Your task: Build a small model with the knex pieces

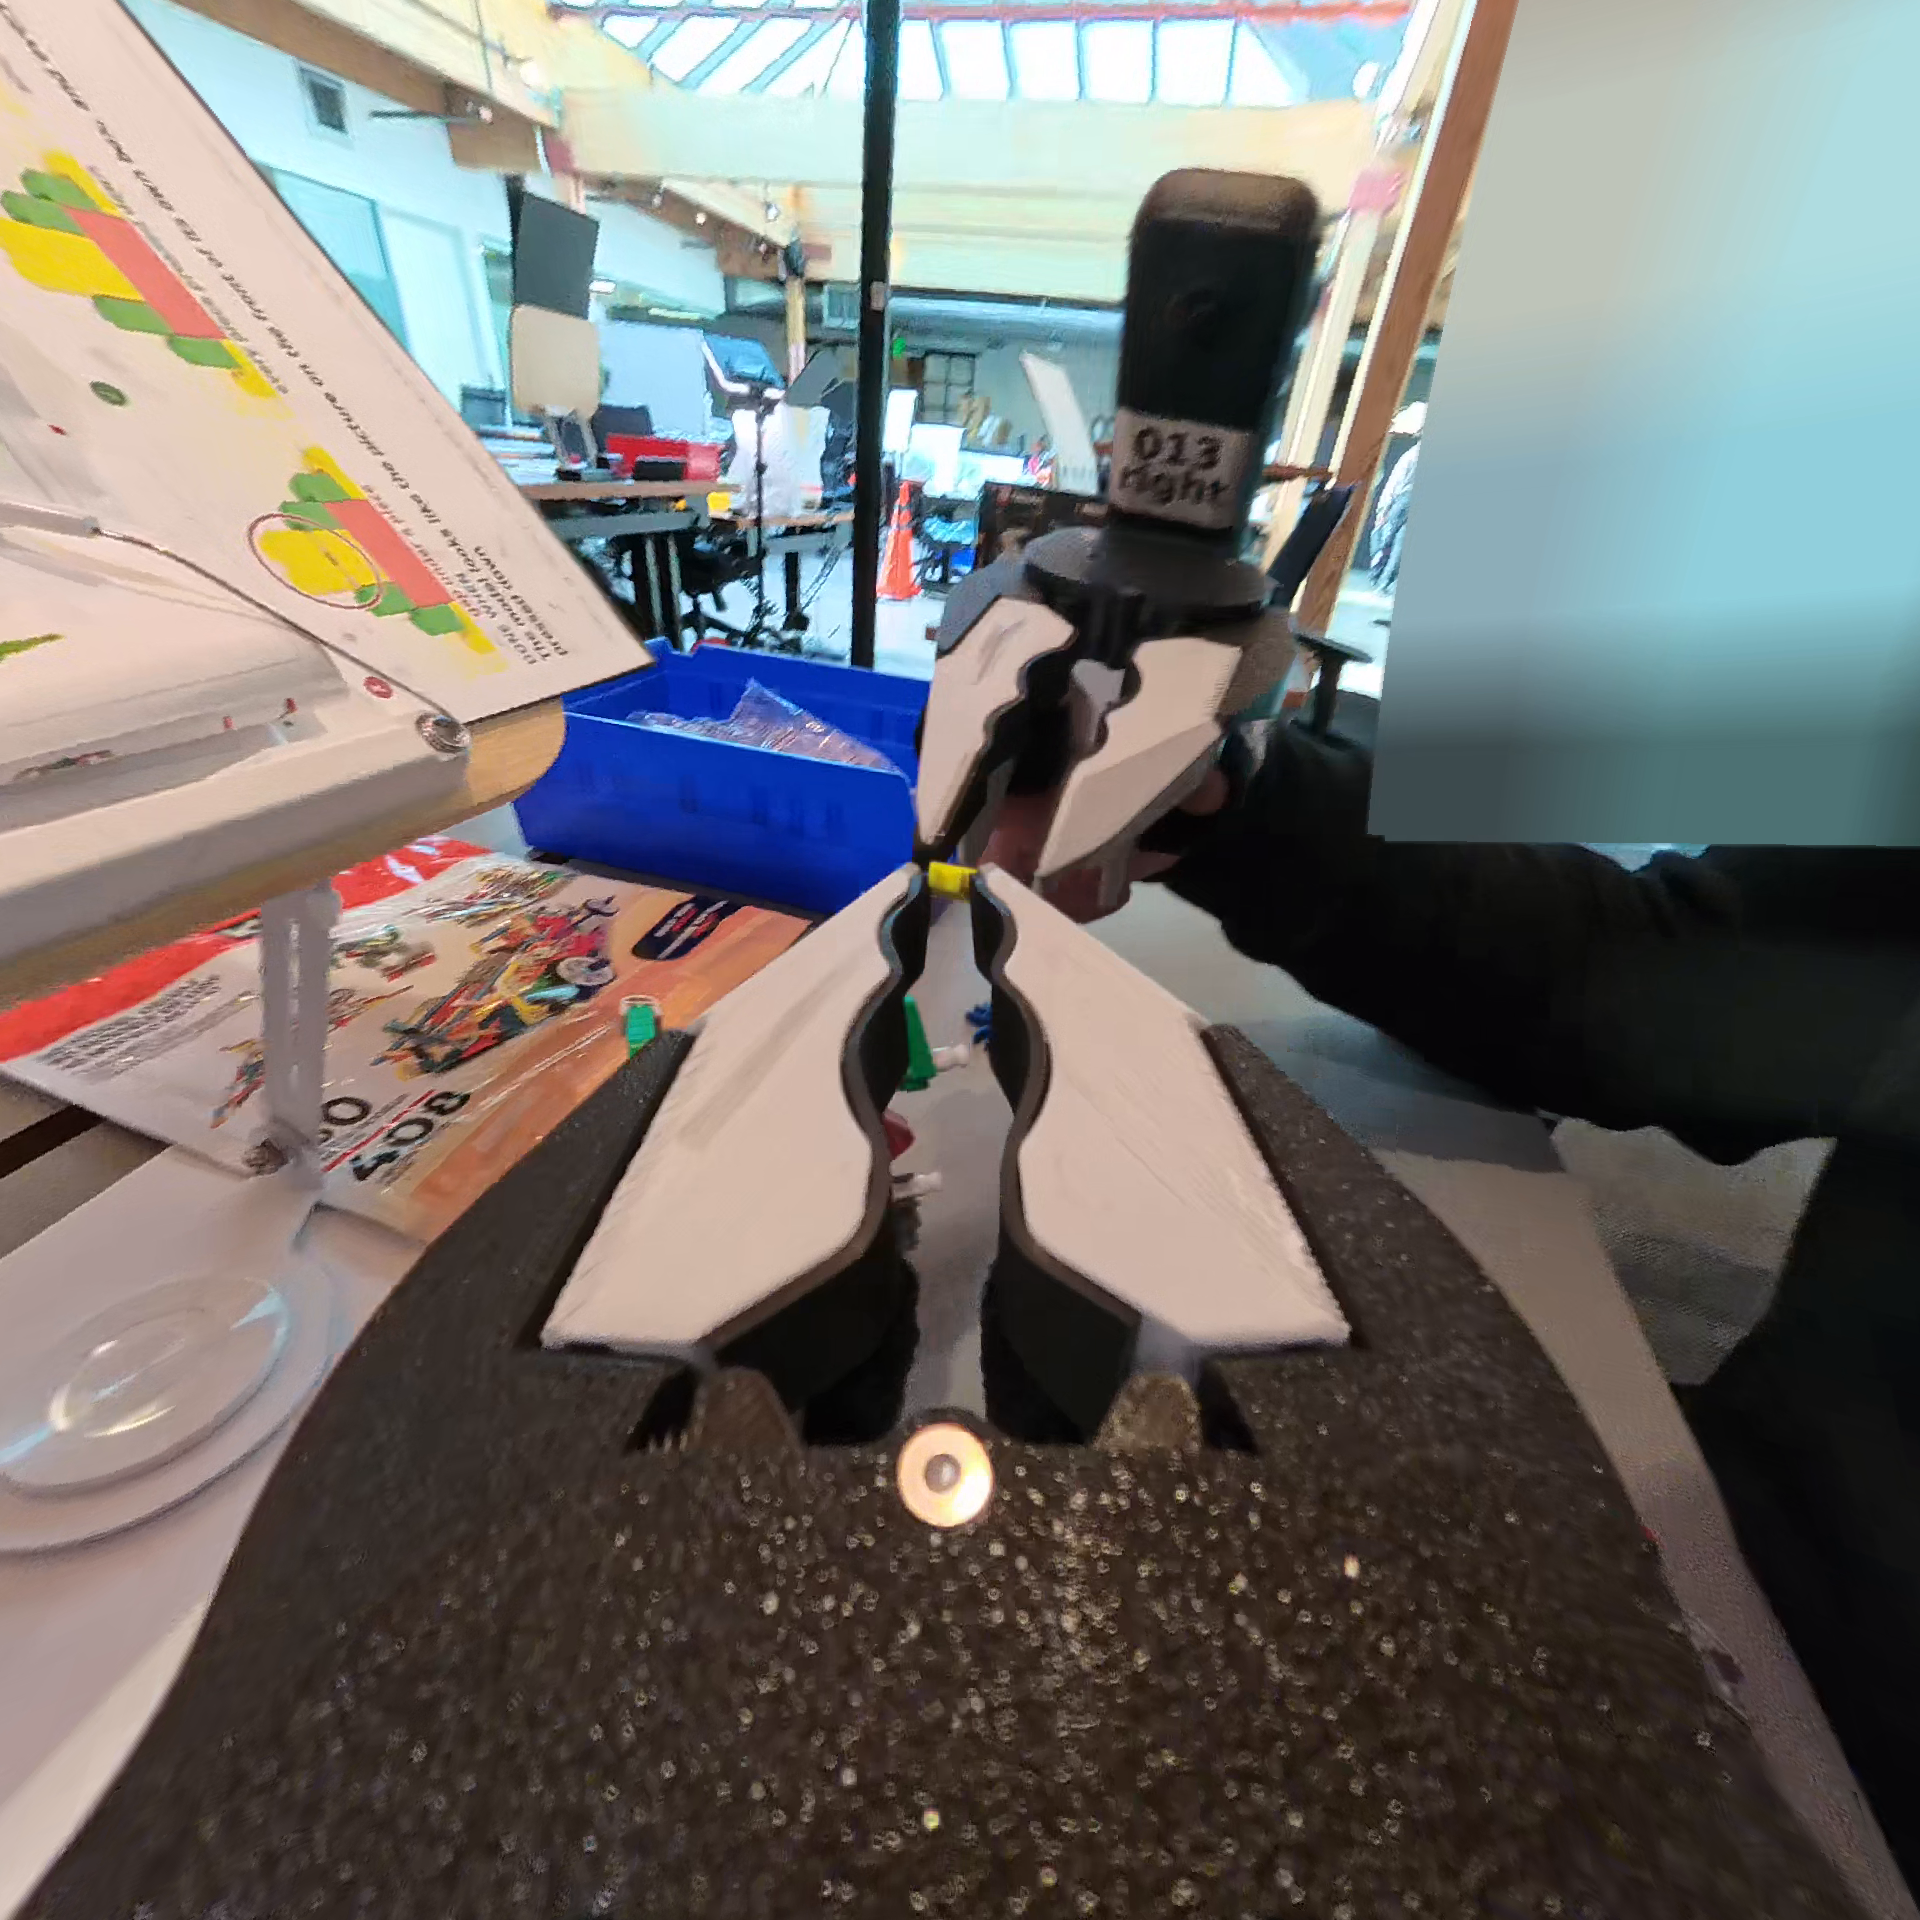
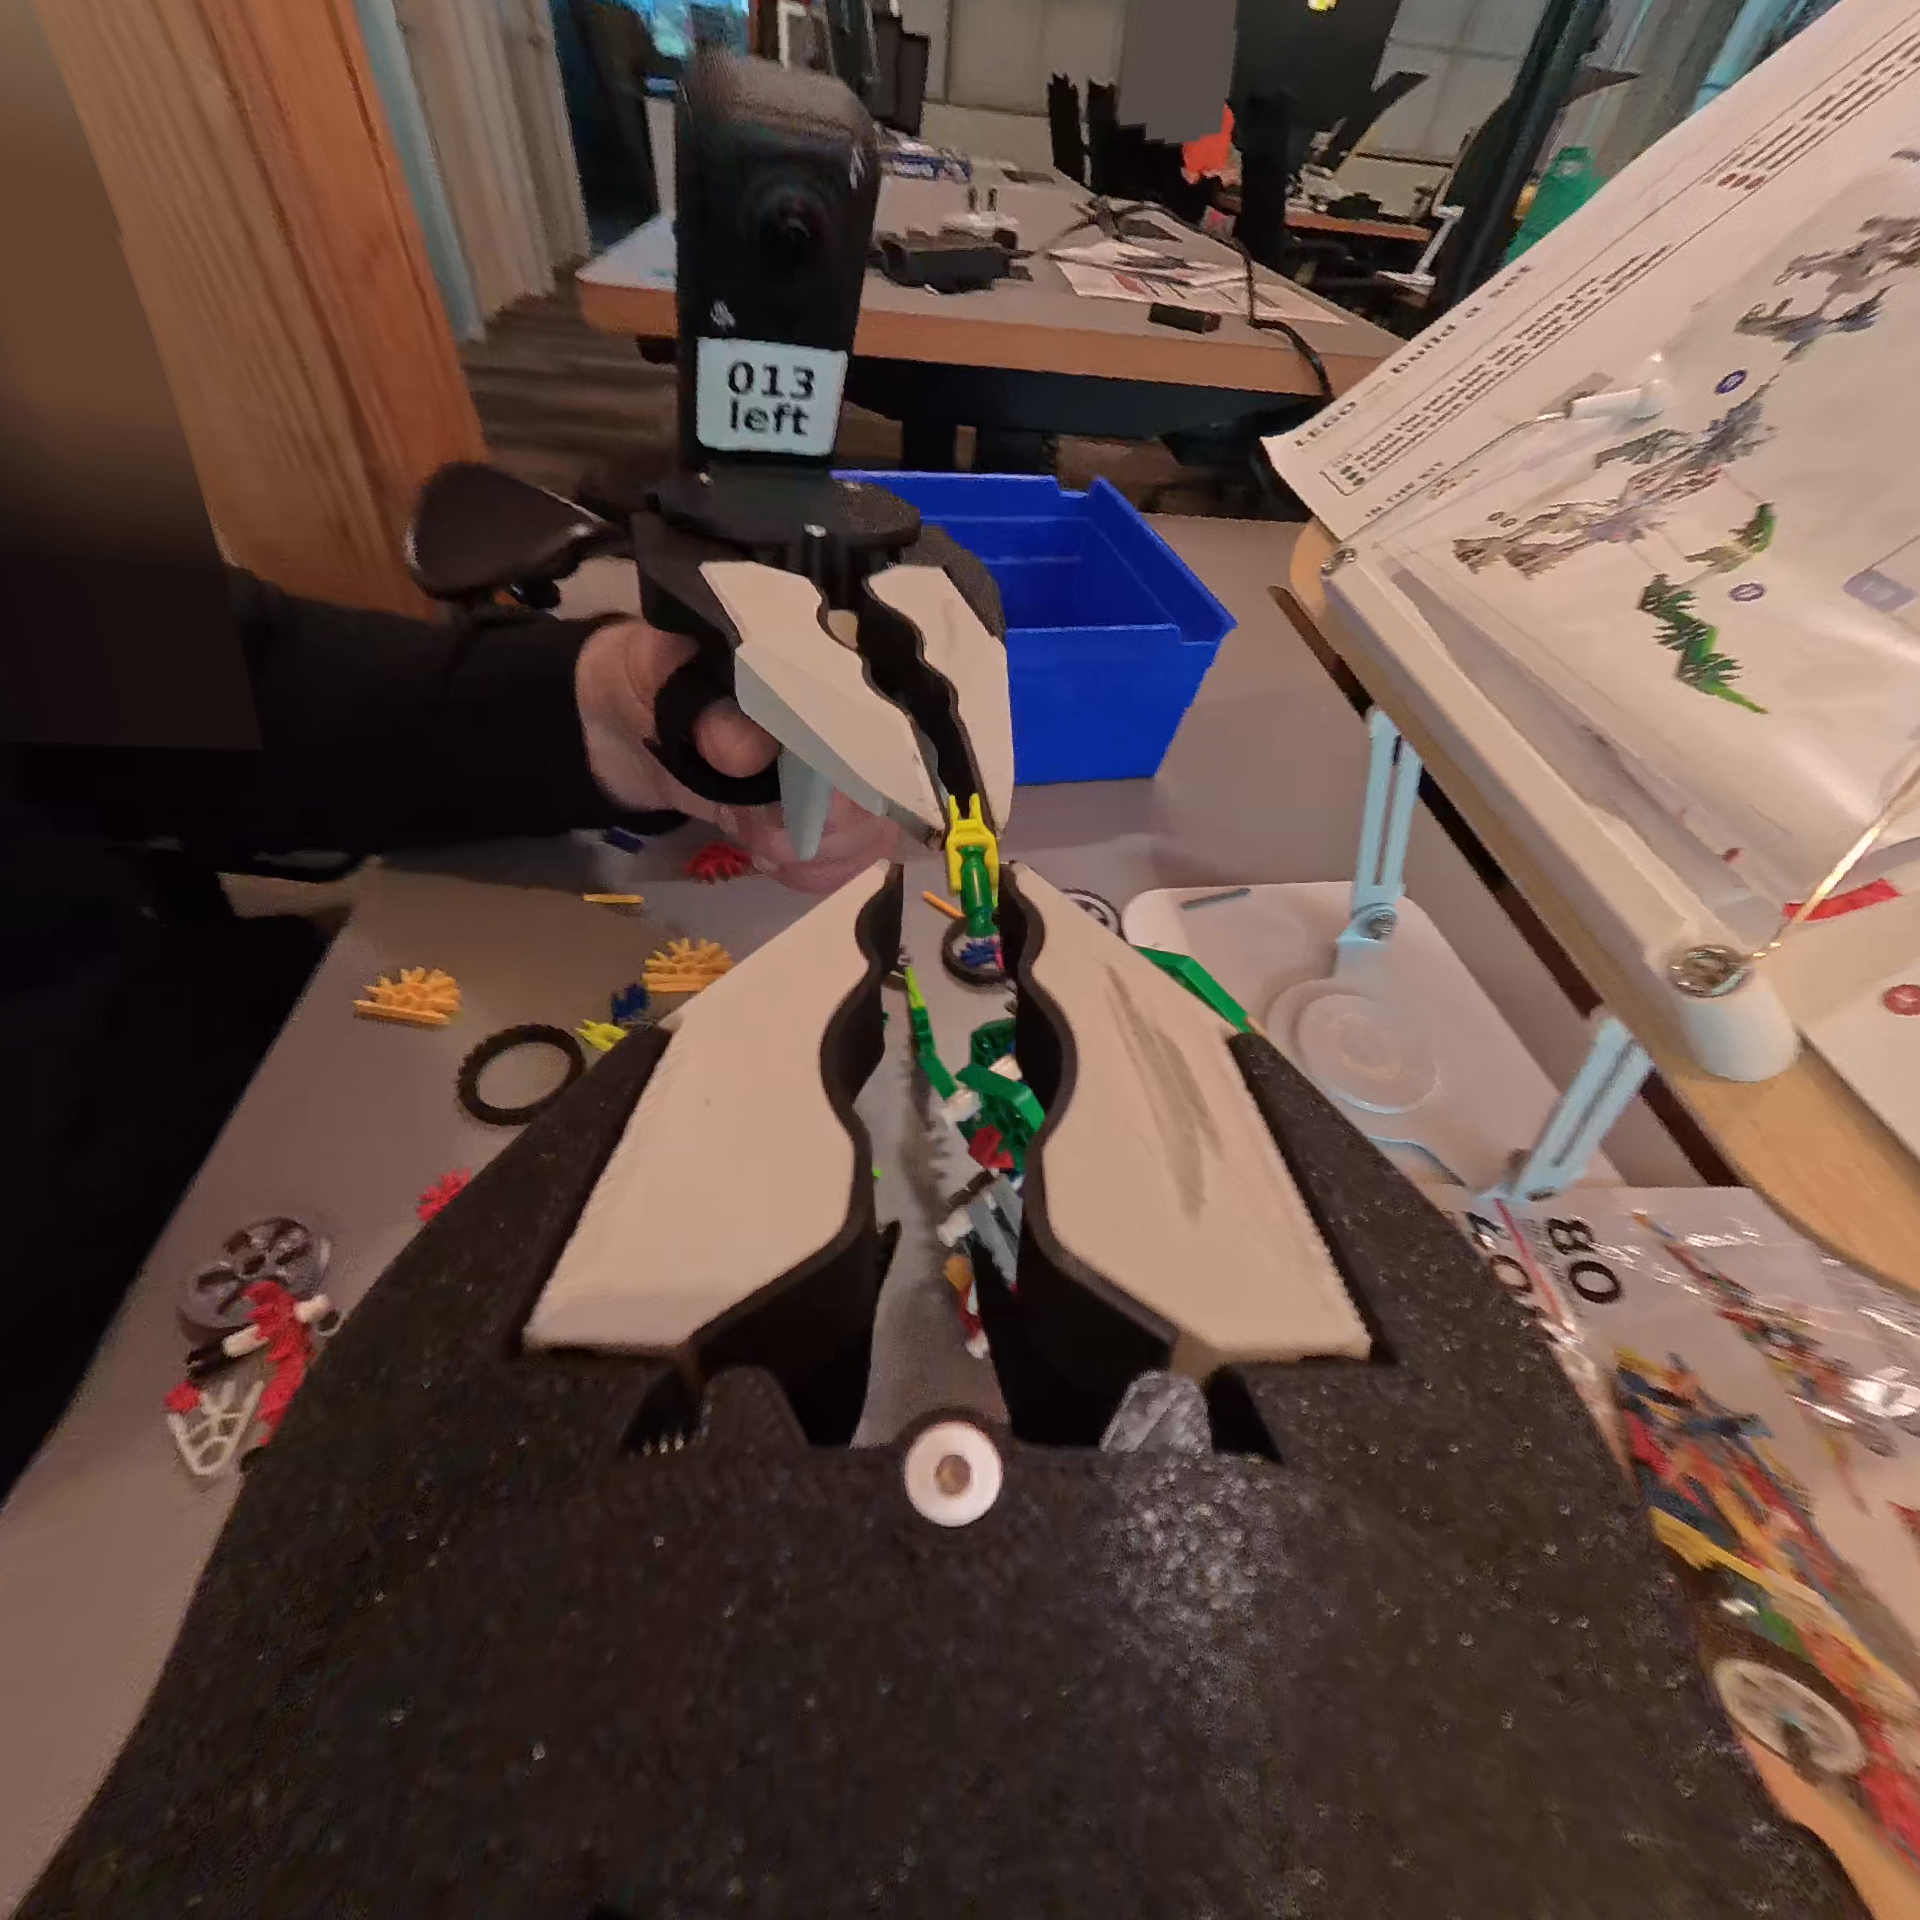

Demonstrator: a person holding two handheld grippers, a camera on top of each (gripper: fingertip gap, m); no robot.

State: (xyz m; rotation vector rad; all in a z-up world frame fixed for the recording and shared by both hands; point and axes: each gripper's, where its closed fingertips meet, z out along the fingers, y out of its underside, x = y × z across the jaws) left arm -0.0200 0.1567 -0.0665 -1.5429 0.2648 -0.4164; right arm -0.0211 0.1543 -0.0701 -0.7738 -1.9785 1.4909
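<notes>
The left gripper [image 1: 948,879] pinches a yellow connector [image 1: 950,878] at its fingertips. Just ahead, the right gripper [image 2: 951,871] is clamped on a green rod [image 2: 977,881] plugged into it. Loose construction-toy pieces [image 2: 971,1122] lie under the fingers.

Your left wrist camera looks forward along its fingers, low over the table [image 1: 1455,1226], facing your right gripper [image 1: 982,847] at close range. Your right wrist camera faces the opposite way, toward the left gripper [image 2: 961,821]. Both views share the blue bin [image 1: 717,790] and tilted stand [image 2: 1558,831].
</notes>
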